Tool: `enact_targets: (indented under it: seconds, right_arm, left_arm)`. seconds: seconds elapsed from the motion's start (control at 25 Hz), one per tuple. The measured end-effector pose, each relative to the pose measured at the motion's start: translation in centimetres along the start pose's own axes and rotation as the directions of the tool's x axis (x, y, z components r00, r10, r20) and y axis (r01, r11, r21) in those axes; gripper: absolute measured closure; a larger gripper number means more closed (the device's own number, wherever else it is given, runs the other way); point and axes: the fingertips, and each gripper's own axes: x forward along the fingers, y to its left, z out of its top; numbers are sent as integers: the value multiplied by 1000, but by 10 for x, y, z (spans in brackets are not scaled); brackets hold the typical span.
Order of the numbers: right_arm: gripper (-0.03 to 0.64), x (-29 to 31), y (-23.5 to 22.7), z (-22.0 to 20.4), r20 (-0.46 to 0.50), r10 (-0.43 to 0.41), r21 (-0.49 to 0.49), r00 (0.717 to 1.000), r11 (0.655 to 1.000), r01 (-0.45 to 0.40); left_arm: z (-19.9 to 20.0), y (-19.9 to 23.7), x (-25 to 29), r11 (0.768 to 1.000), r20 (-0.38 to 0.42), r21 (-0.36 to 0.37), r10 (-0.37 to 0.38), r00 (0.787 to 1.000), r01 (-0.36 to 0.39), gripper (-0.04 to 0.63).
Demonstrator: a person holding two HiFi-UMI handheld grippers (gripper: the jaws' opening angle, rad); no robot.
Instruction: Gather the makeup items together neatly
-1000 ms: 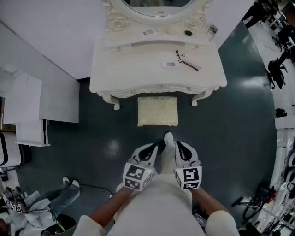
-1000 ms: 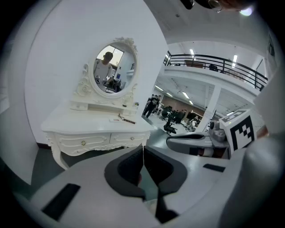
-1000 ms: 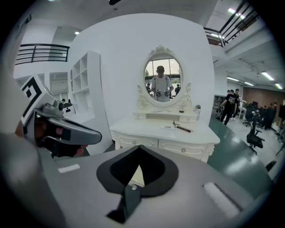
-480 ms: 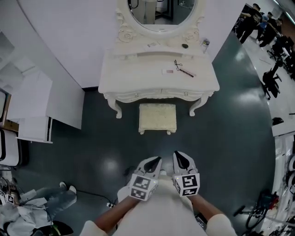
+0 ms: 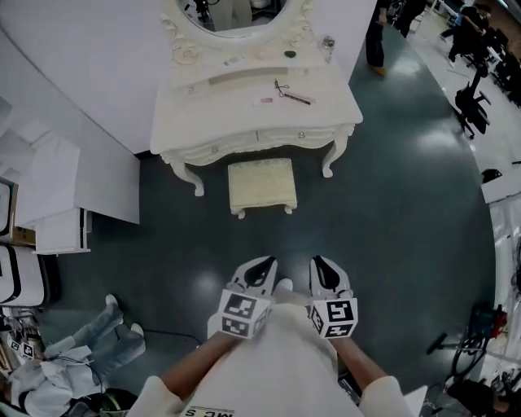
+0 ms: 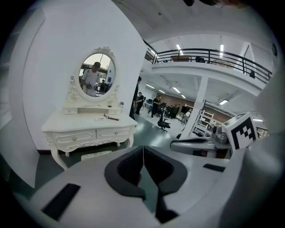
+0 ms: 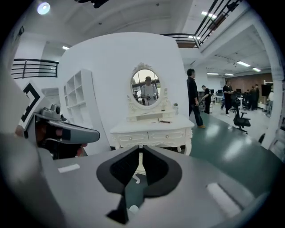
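White-painted wood made up the dressing table [image 5: 244, 122], which stood well ahead of both claws across a stretch of dark green floor [image 5: 391, 212], with a pale stool [image 5: 260, 185] between. The left claw [image 5: 266, 262] and the right claw [image 5: 316, 261] were held side by side close to the person's body. Each was clenched, its dark pads meeting along a thin seam with nothing caught in them. The makeup items lay scattered on the tabletop, straight ahead of the two claws and far out of reach. A slim dark stick [image 5: 297, 98] rested beside a small scissor-shaped tool [image 5: 279, 86], and a little pinkish card [image 5: 264, 101] sat just to the left-claw side of them. Farther back, on the raised shelf below the oval mirror [image 5: 232, 12], were a flat pale packet [image 5: 233, 61], a small dark round pot [image 5: 290, 54] and a small jar [image 5: 328, 42]. The stick's long axis ran crosswise to the line from claws to table, slightly slanted. By my reading the right claw was marginally nearer the stick and the jar and the left claw nearer the card and the packet, but the difference was slight, and the coming move looked to depend first on closing the gap to the table. No brand or label on any item could be read from there. The cubes on the claws carried only black-and-white square patterns.
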Motion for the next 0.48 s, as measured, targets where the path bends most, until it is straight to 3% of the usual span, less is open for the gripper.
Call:
enact_targets:
  seconds: [0.16, 0.36, 0.48]
  right_arm:
    - [615, -21, -36, -23, 2, -58, 64, 998, 996, 58]
    - [615, -13, -35, -21, 27, 106, 4, 994, 994, -106]
    - [615, -1, -38, -6, 43, 122, -34, 992, 992, -120]
  left_arm:
    - [-15, -26, 18, 999, -50, 11, -32, 998, 32, 581]
    - [-13, -38, 36, 999, -87, 21, -33, 996, 35, 580]
    - [-3, -31, 49, 1000, -82, 21, -19, 996, 21, 581]
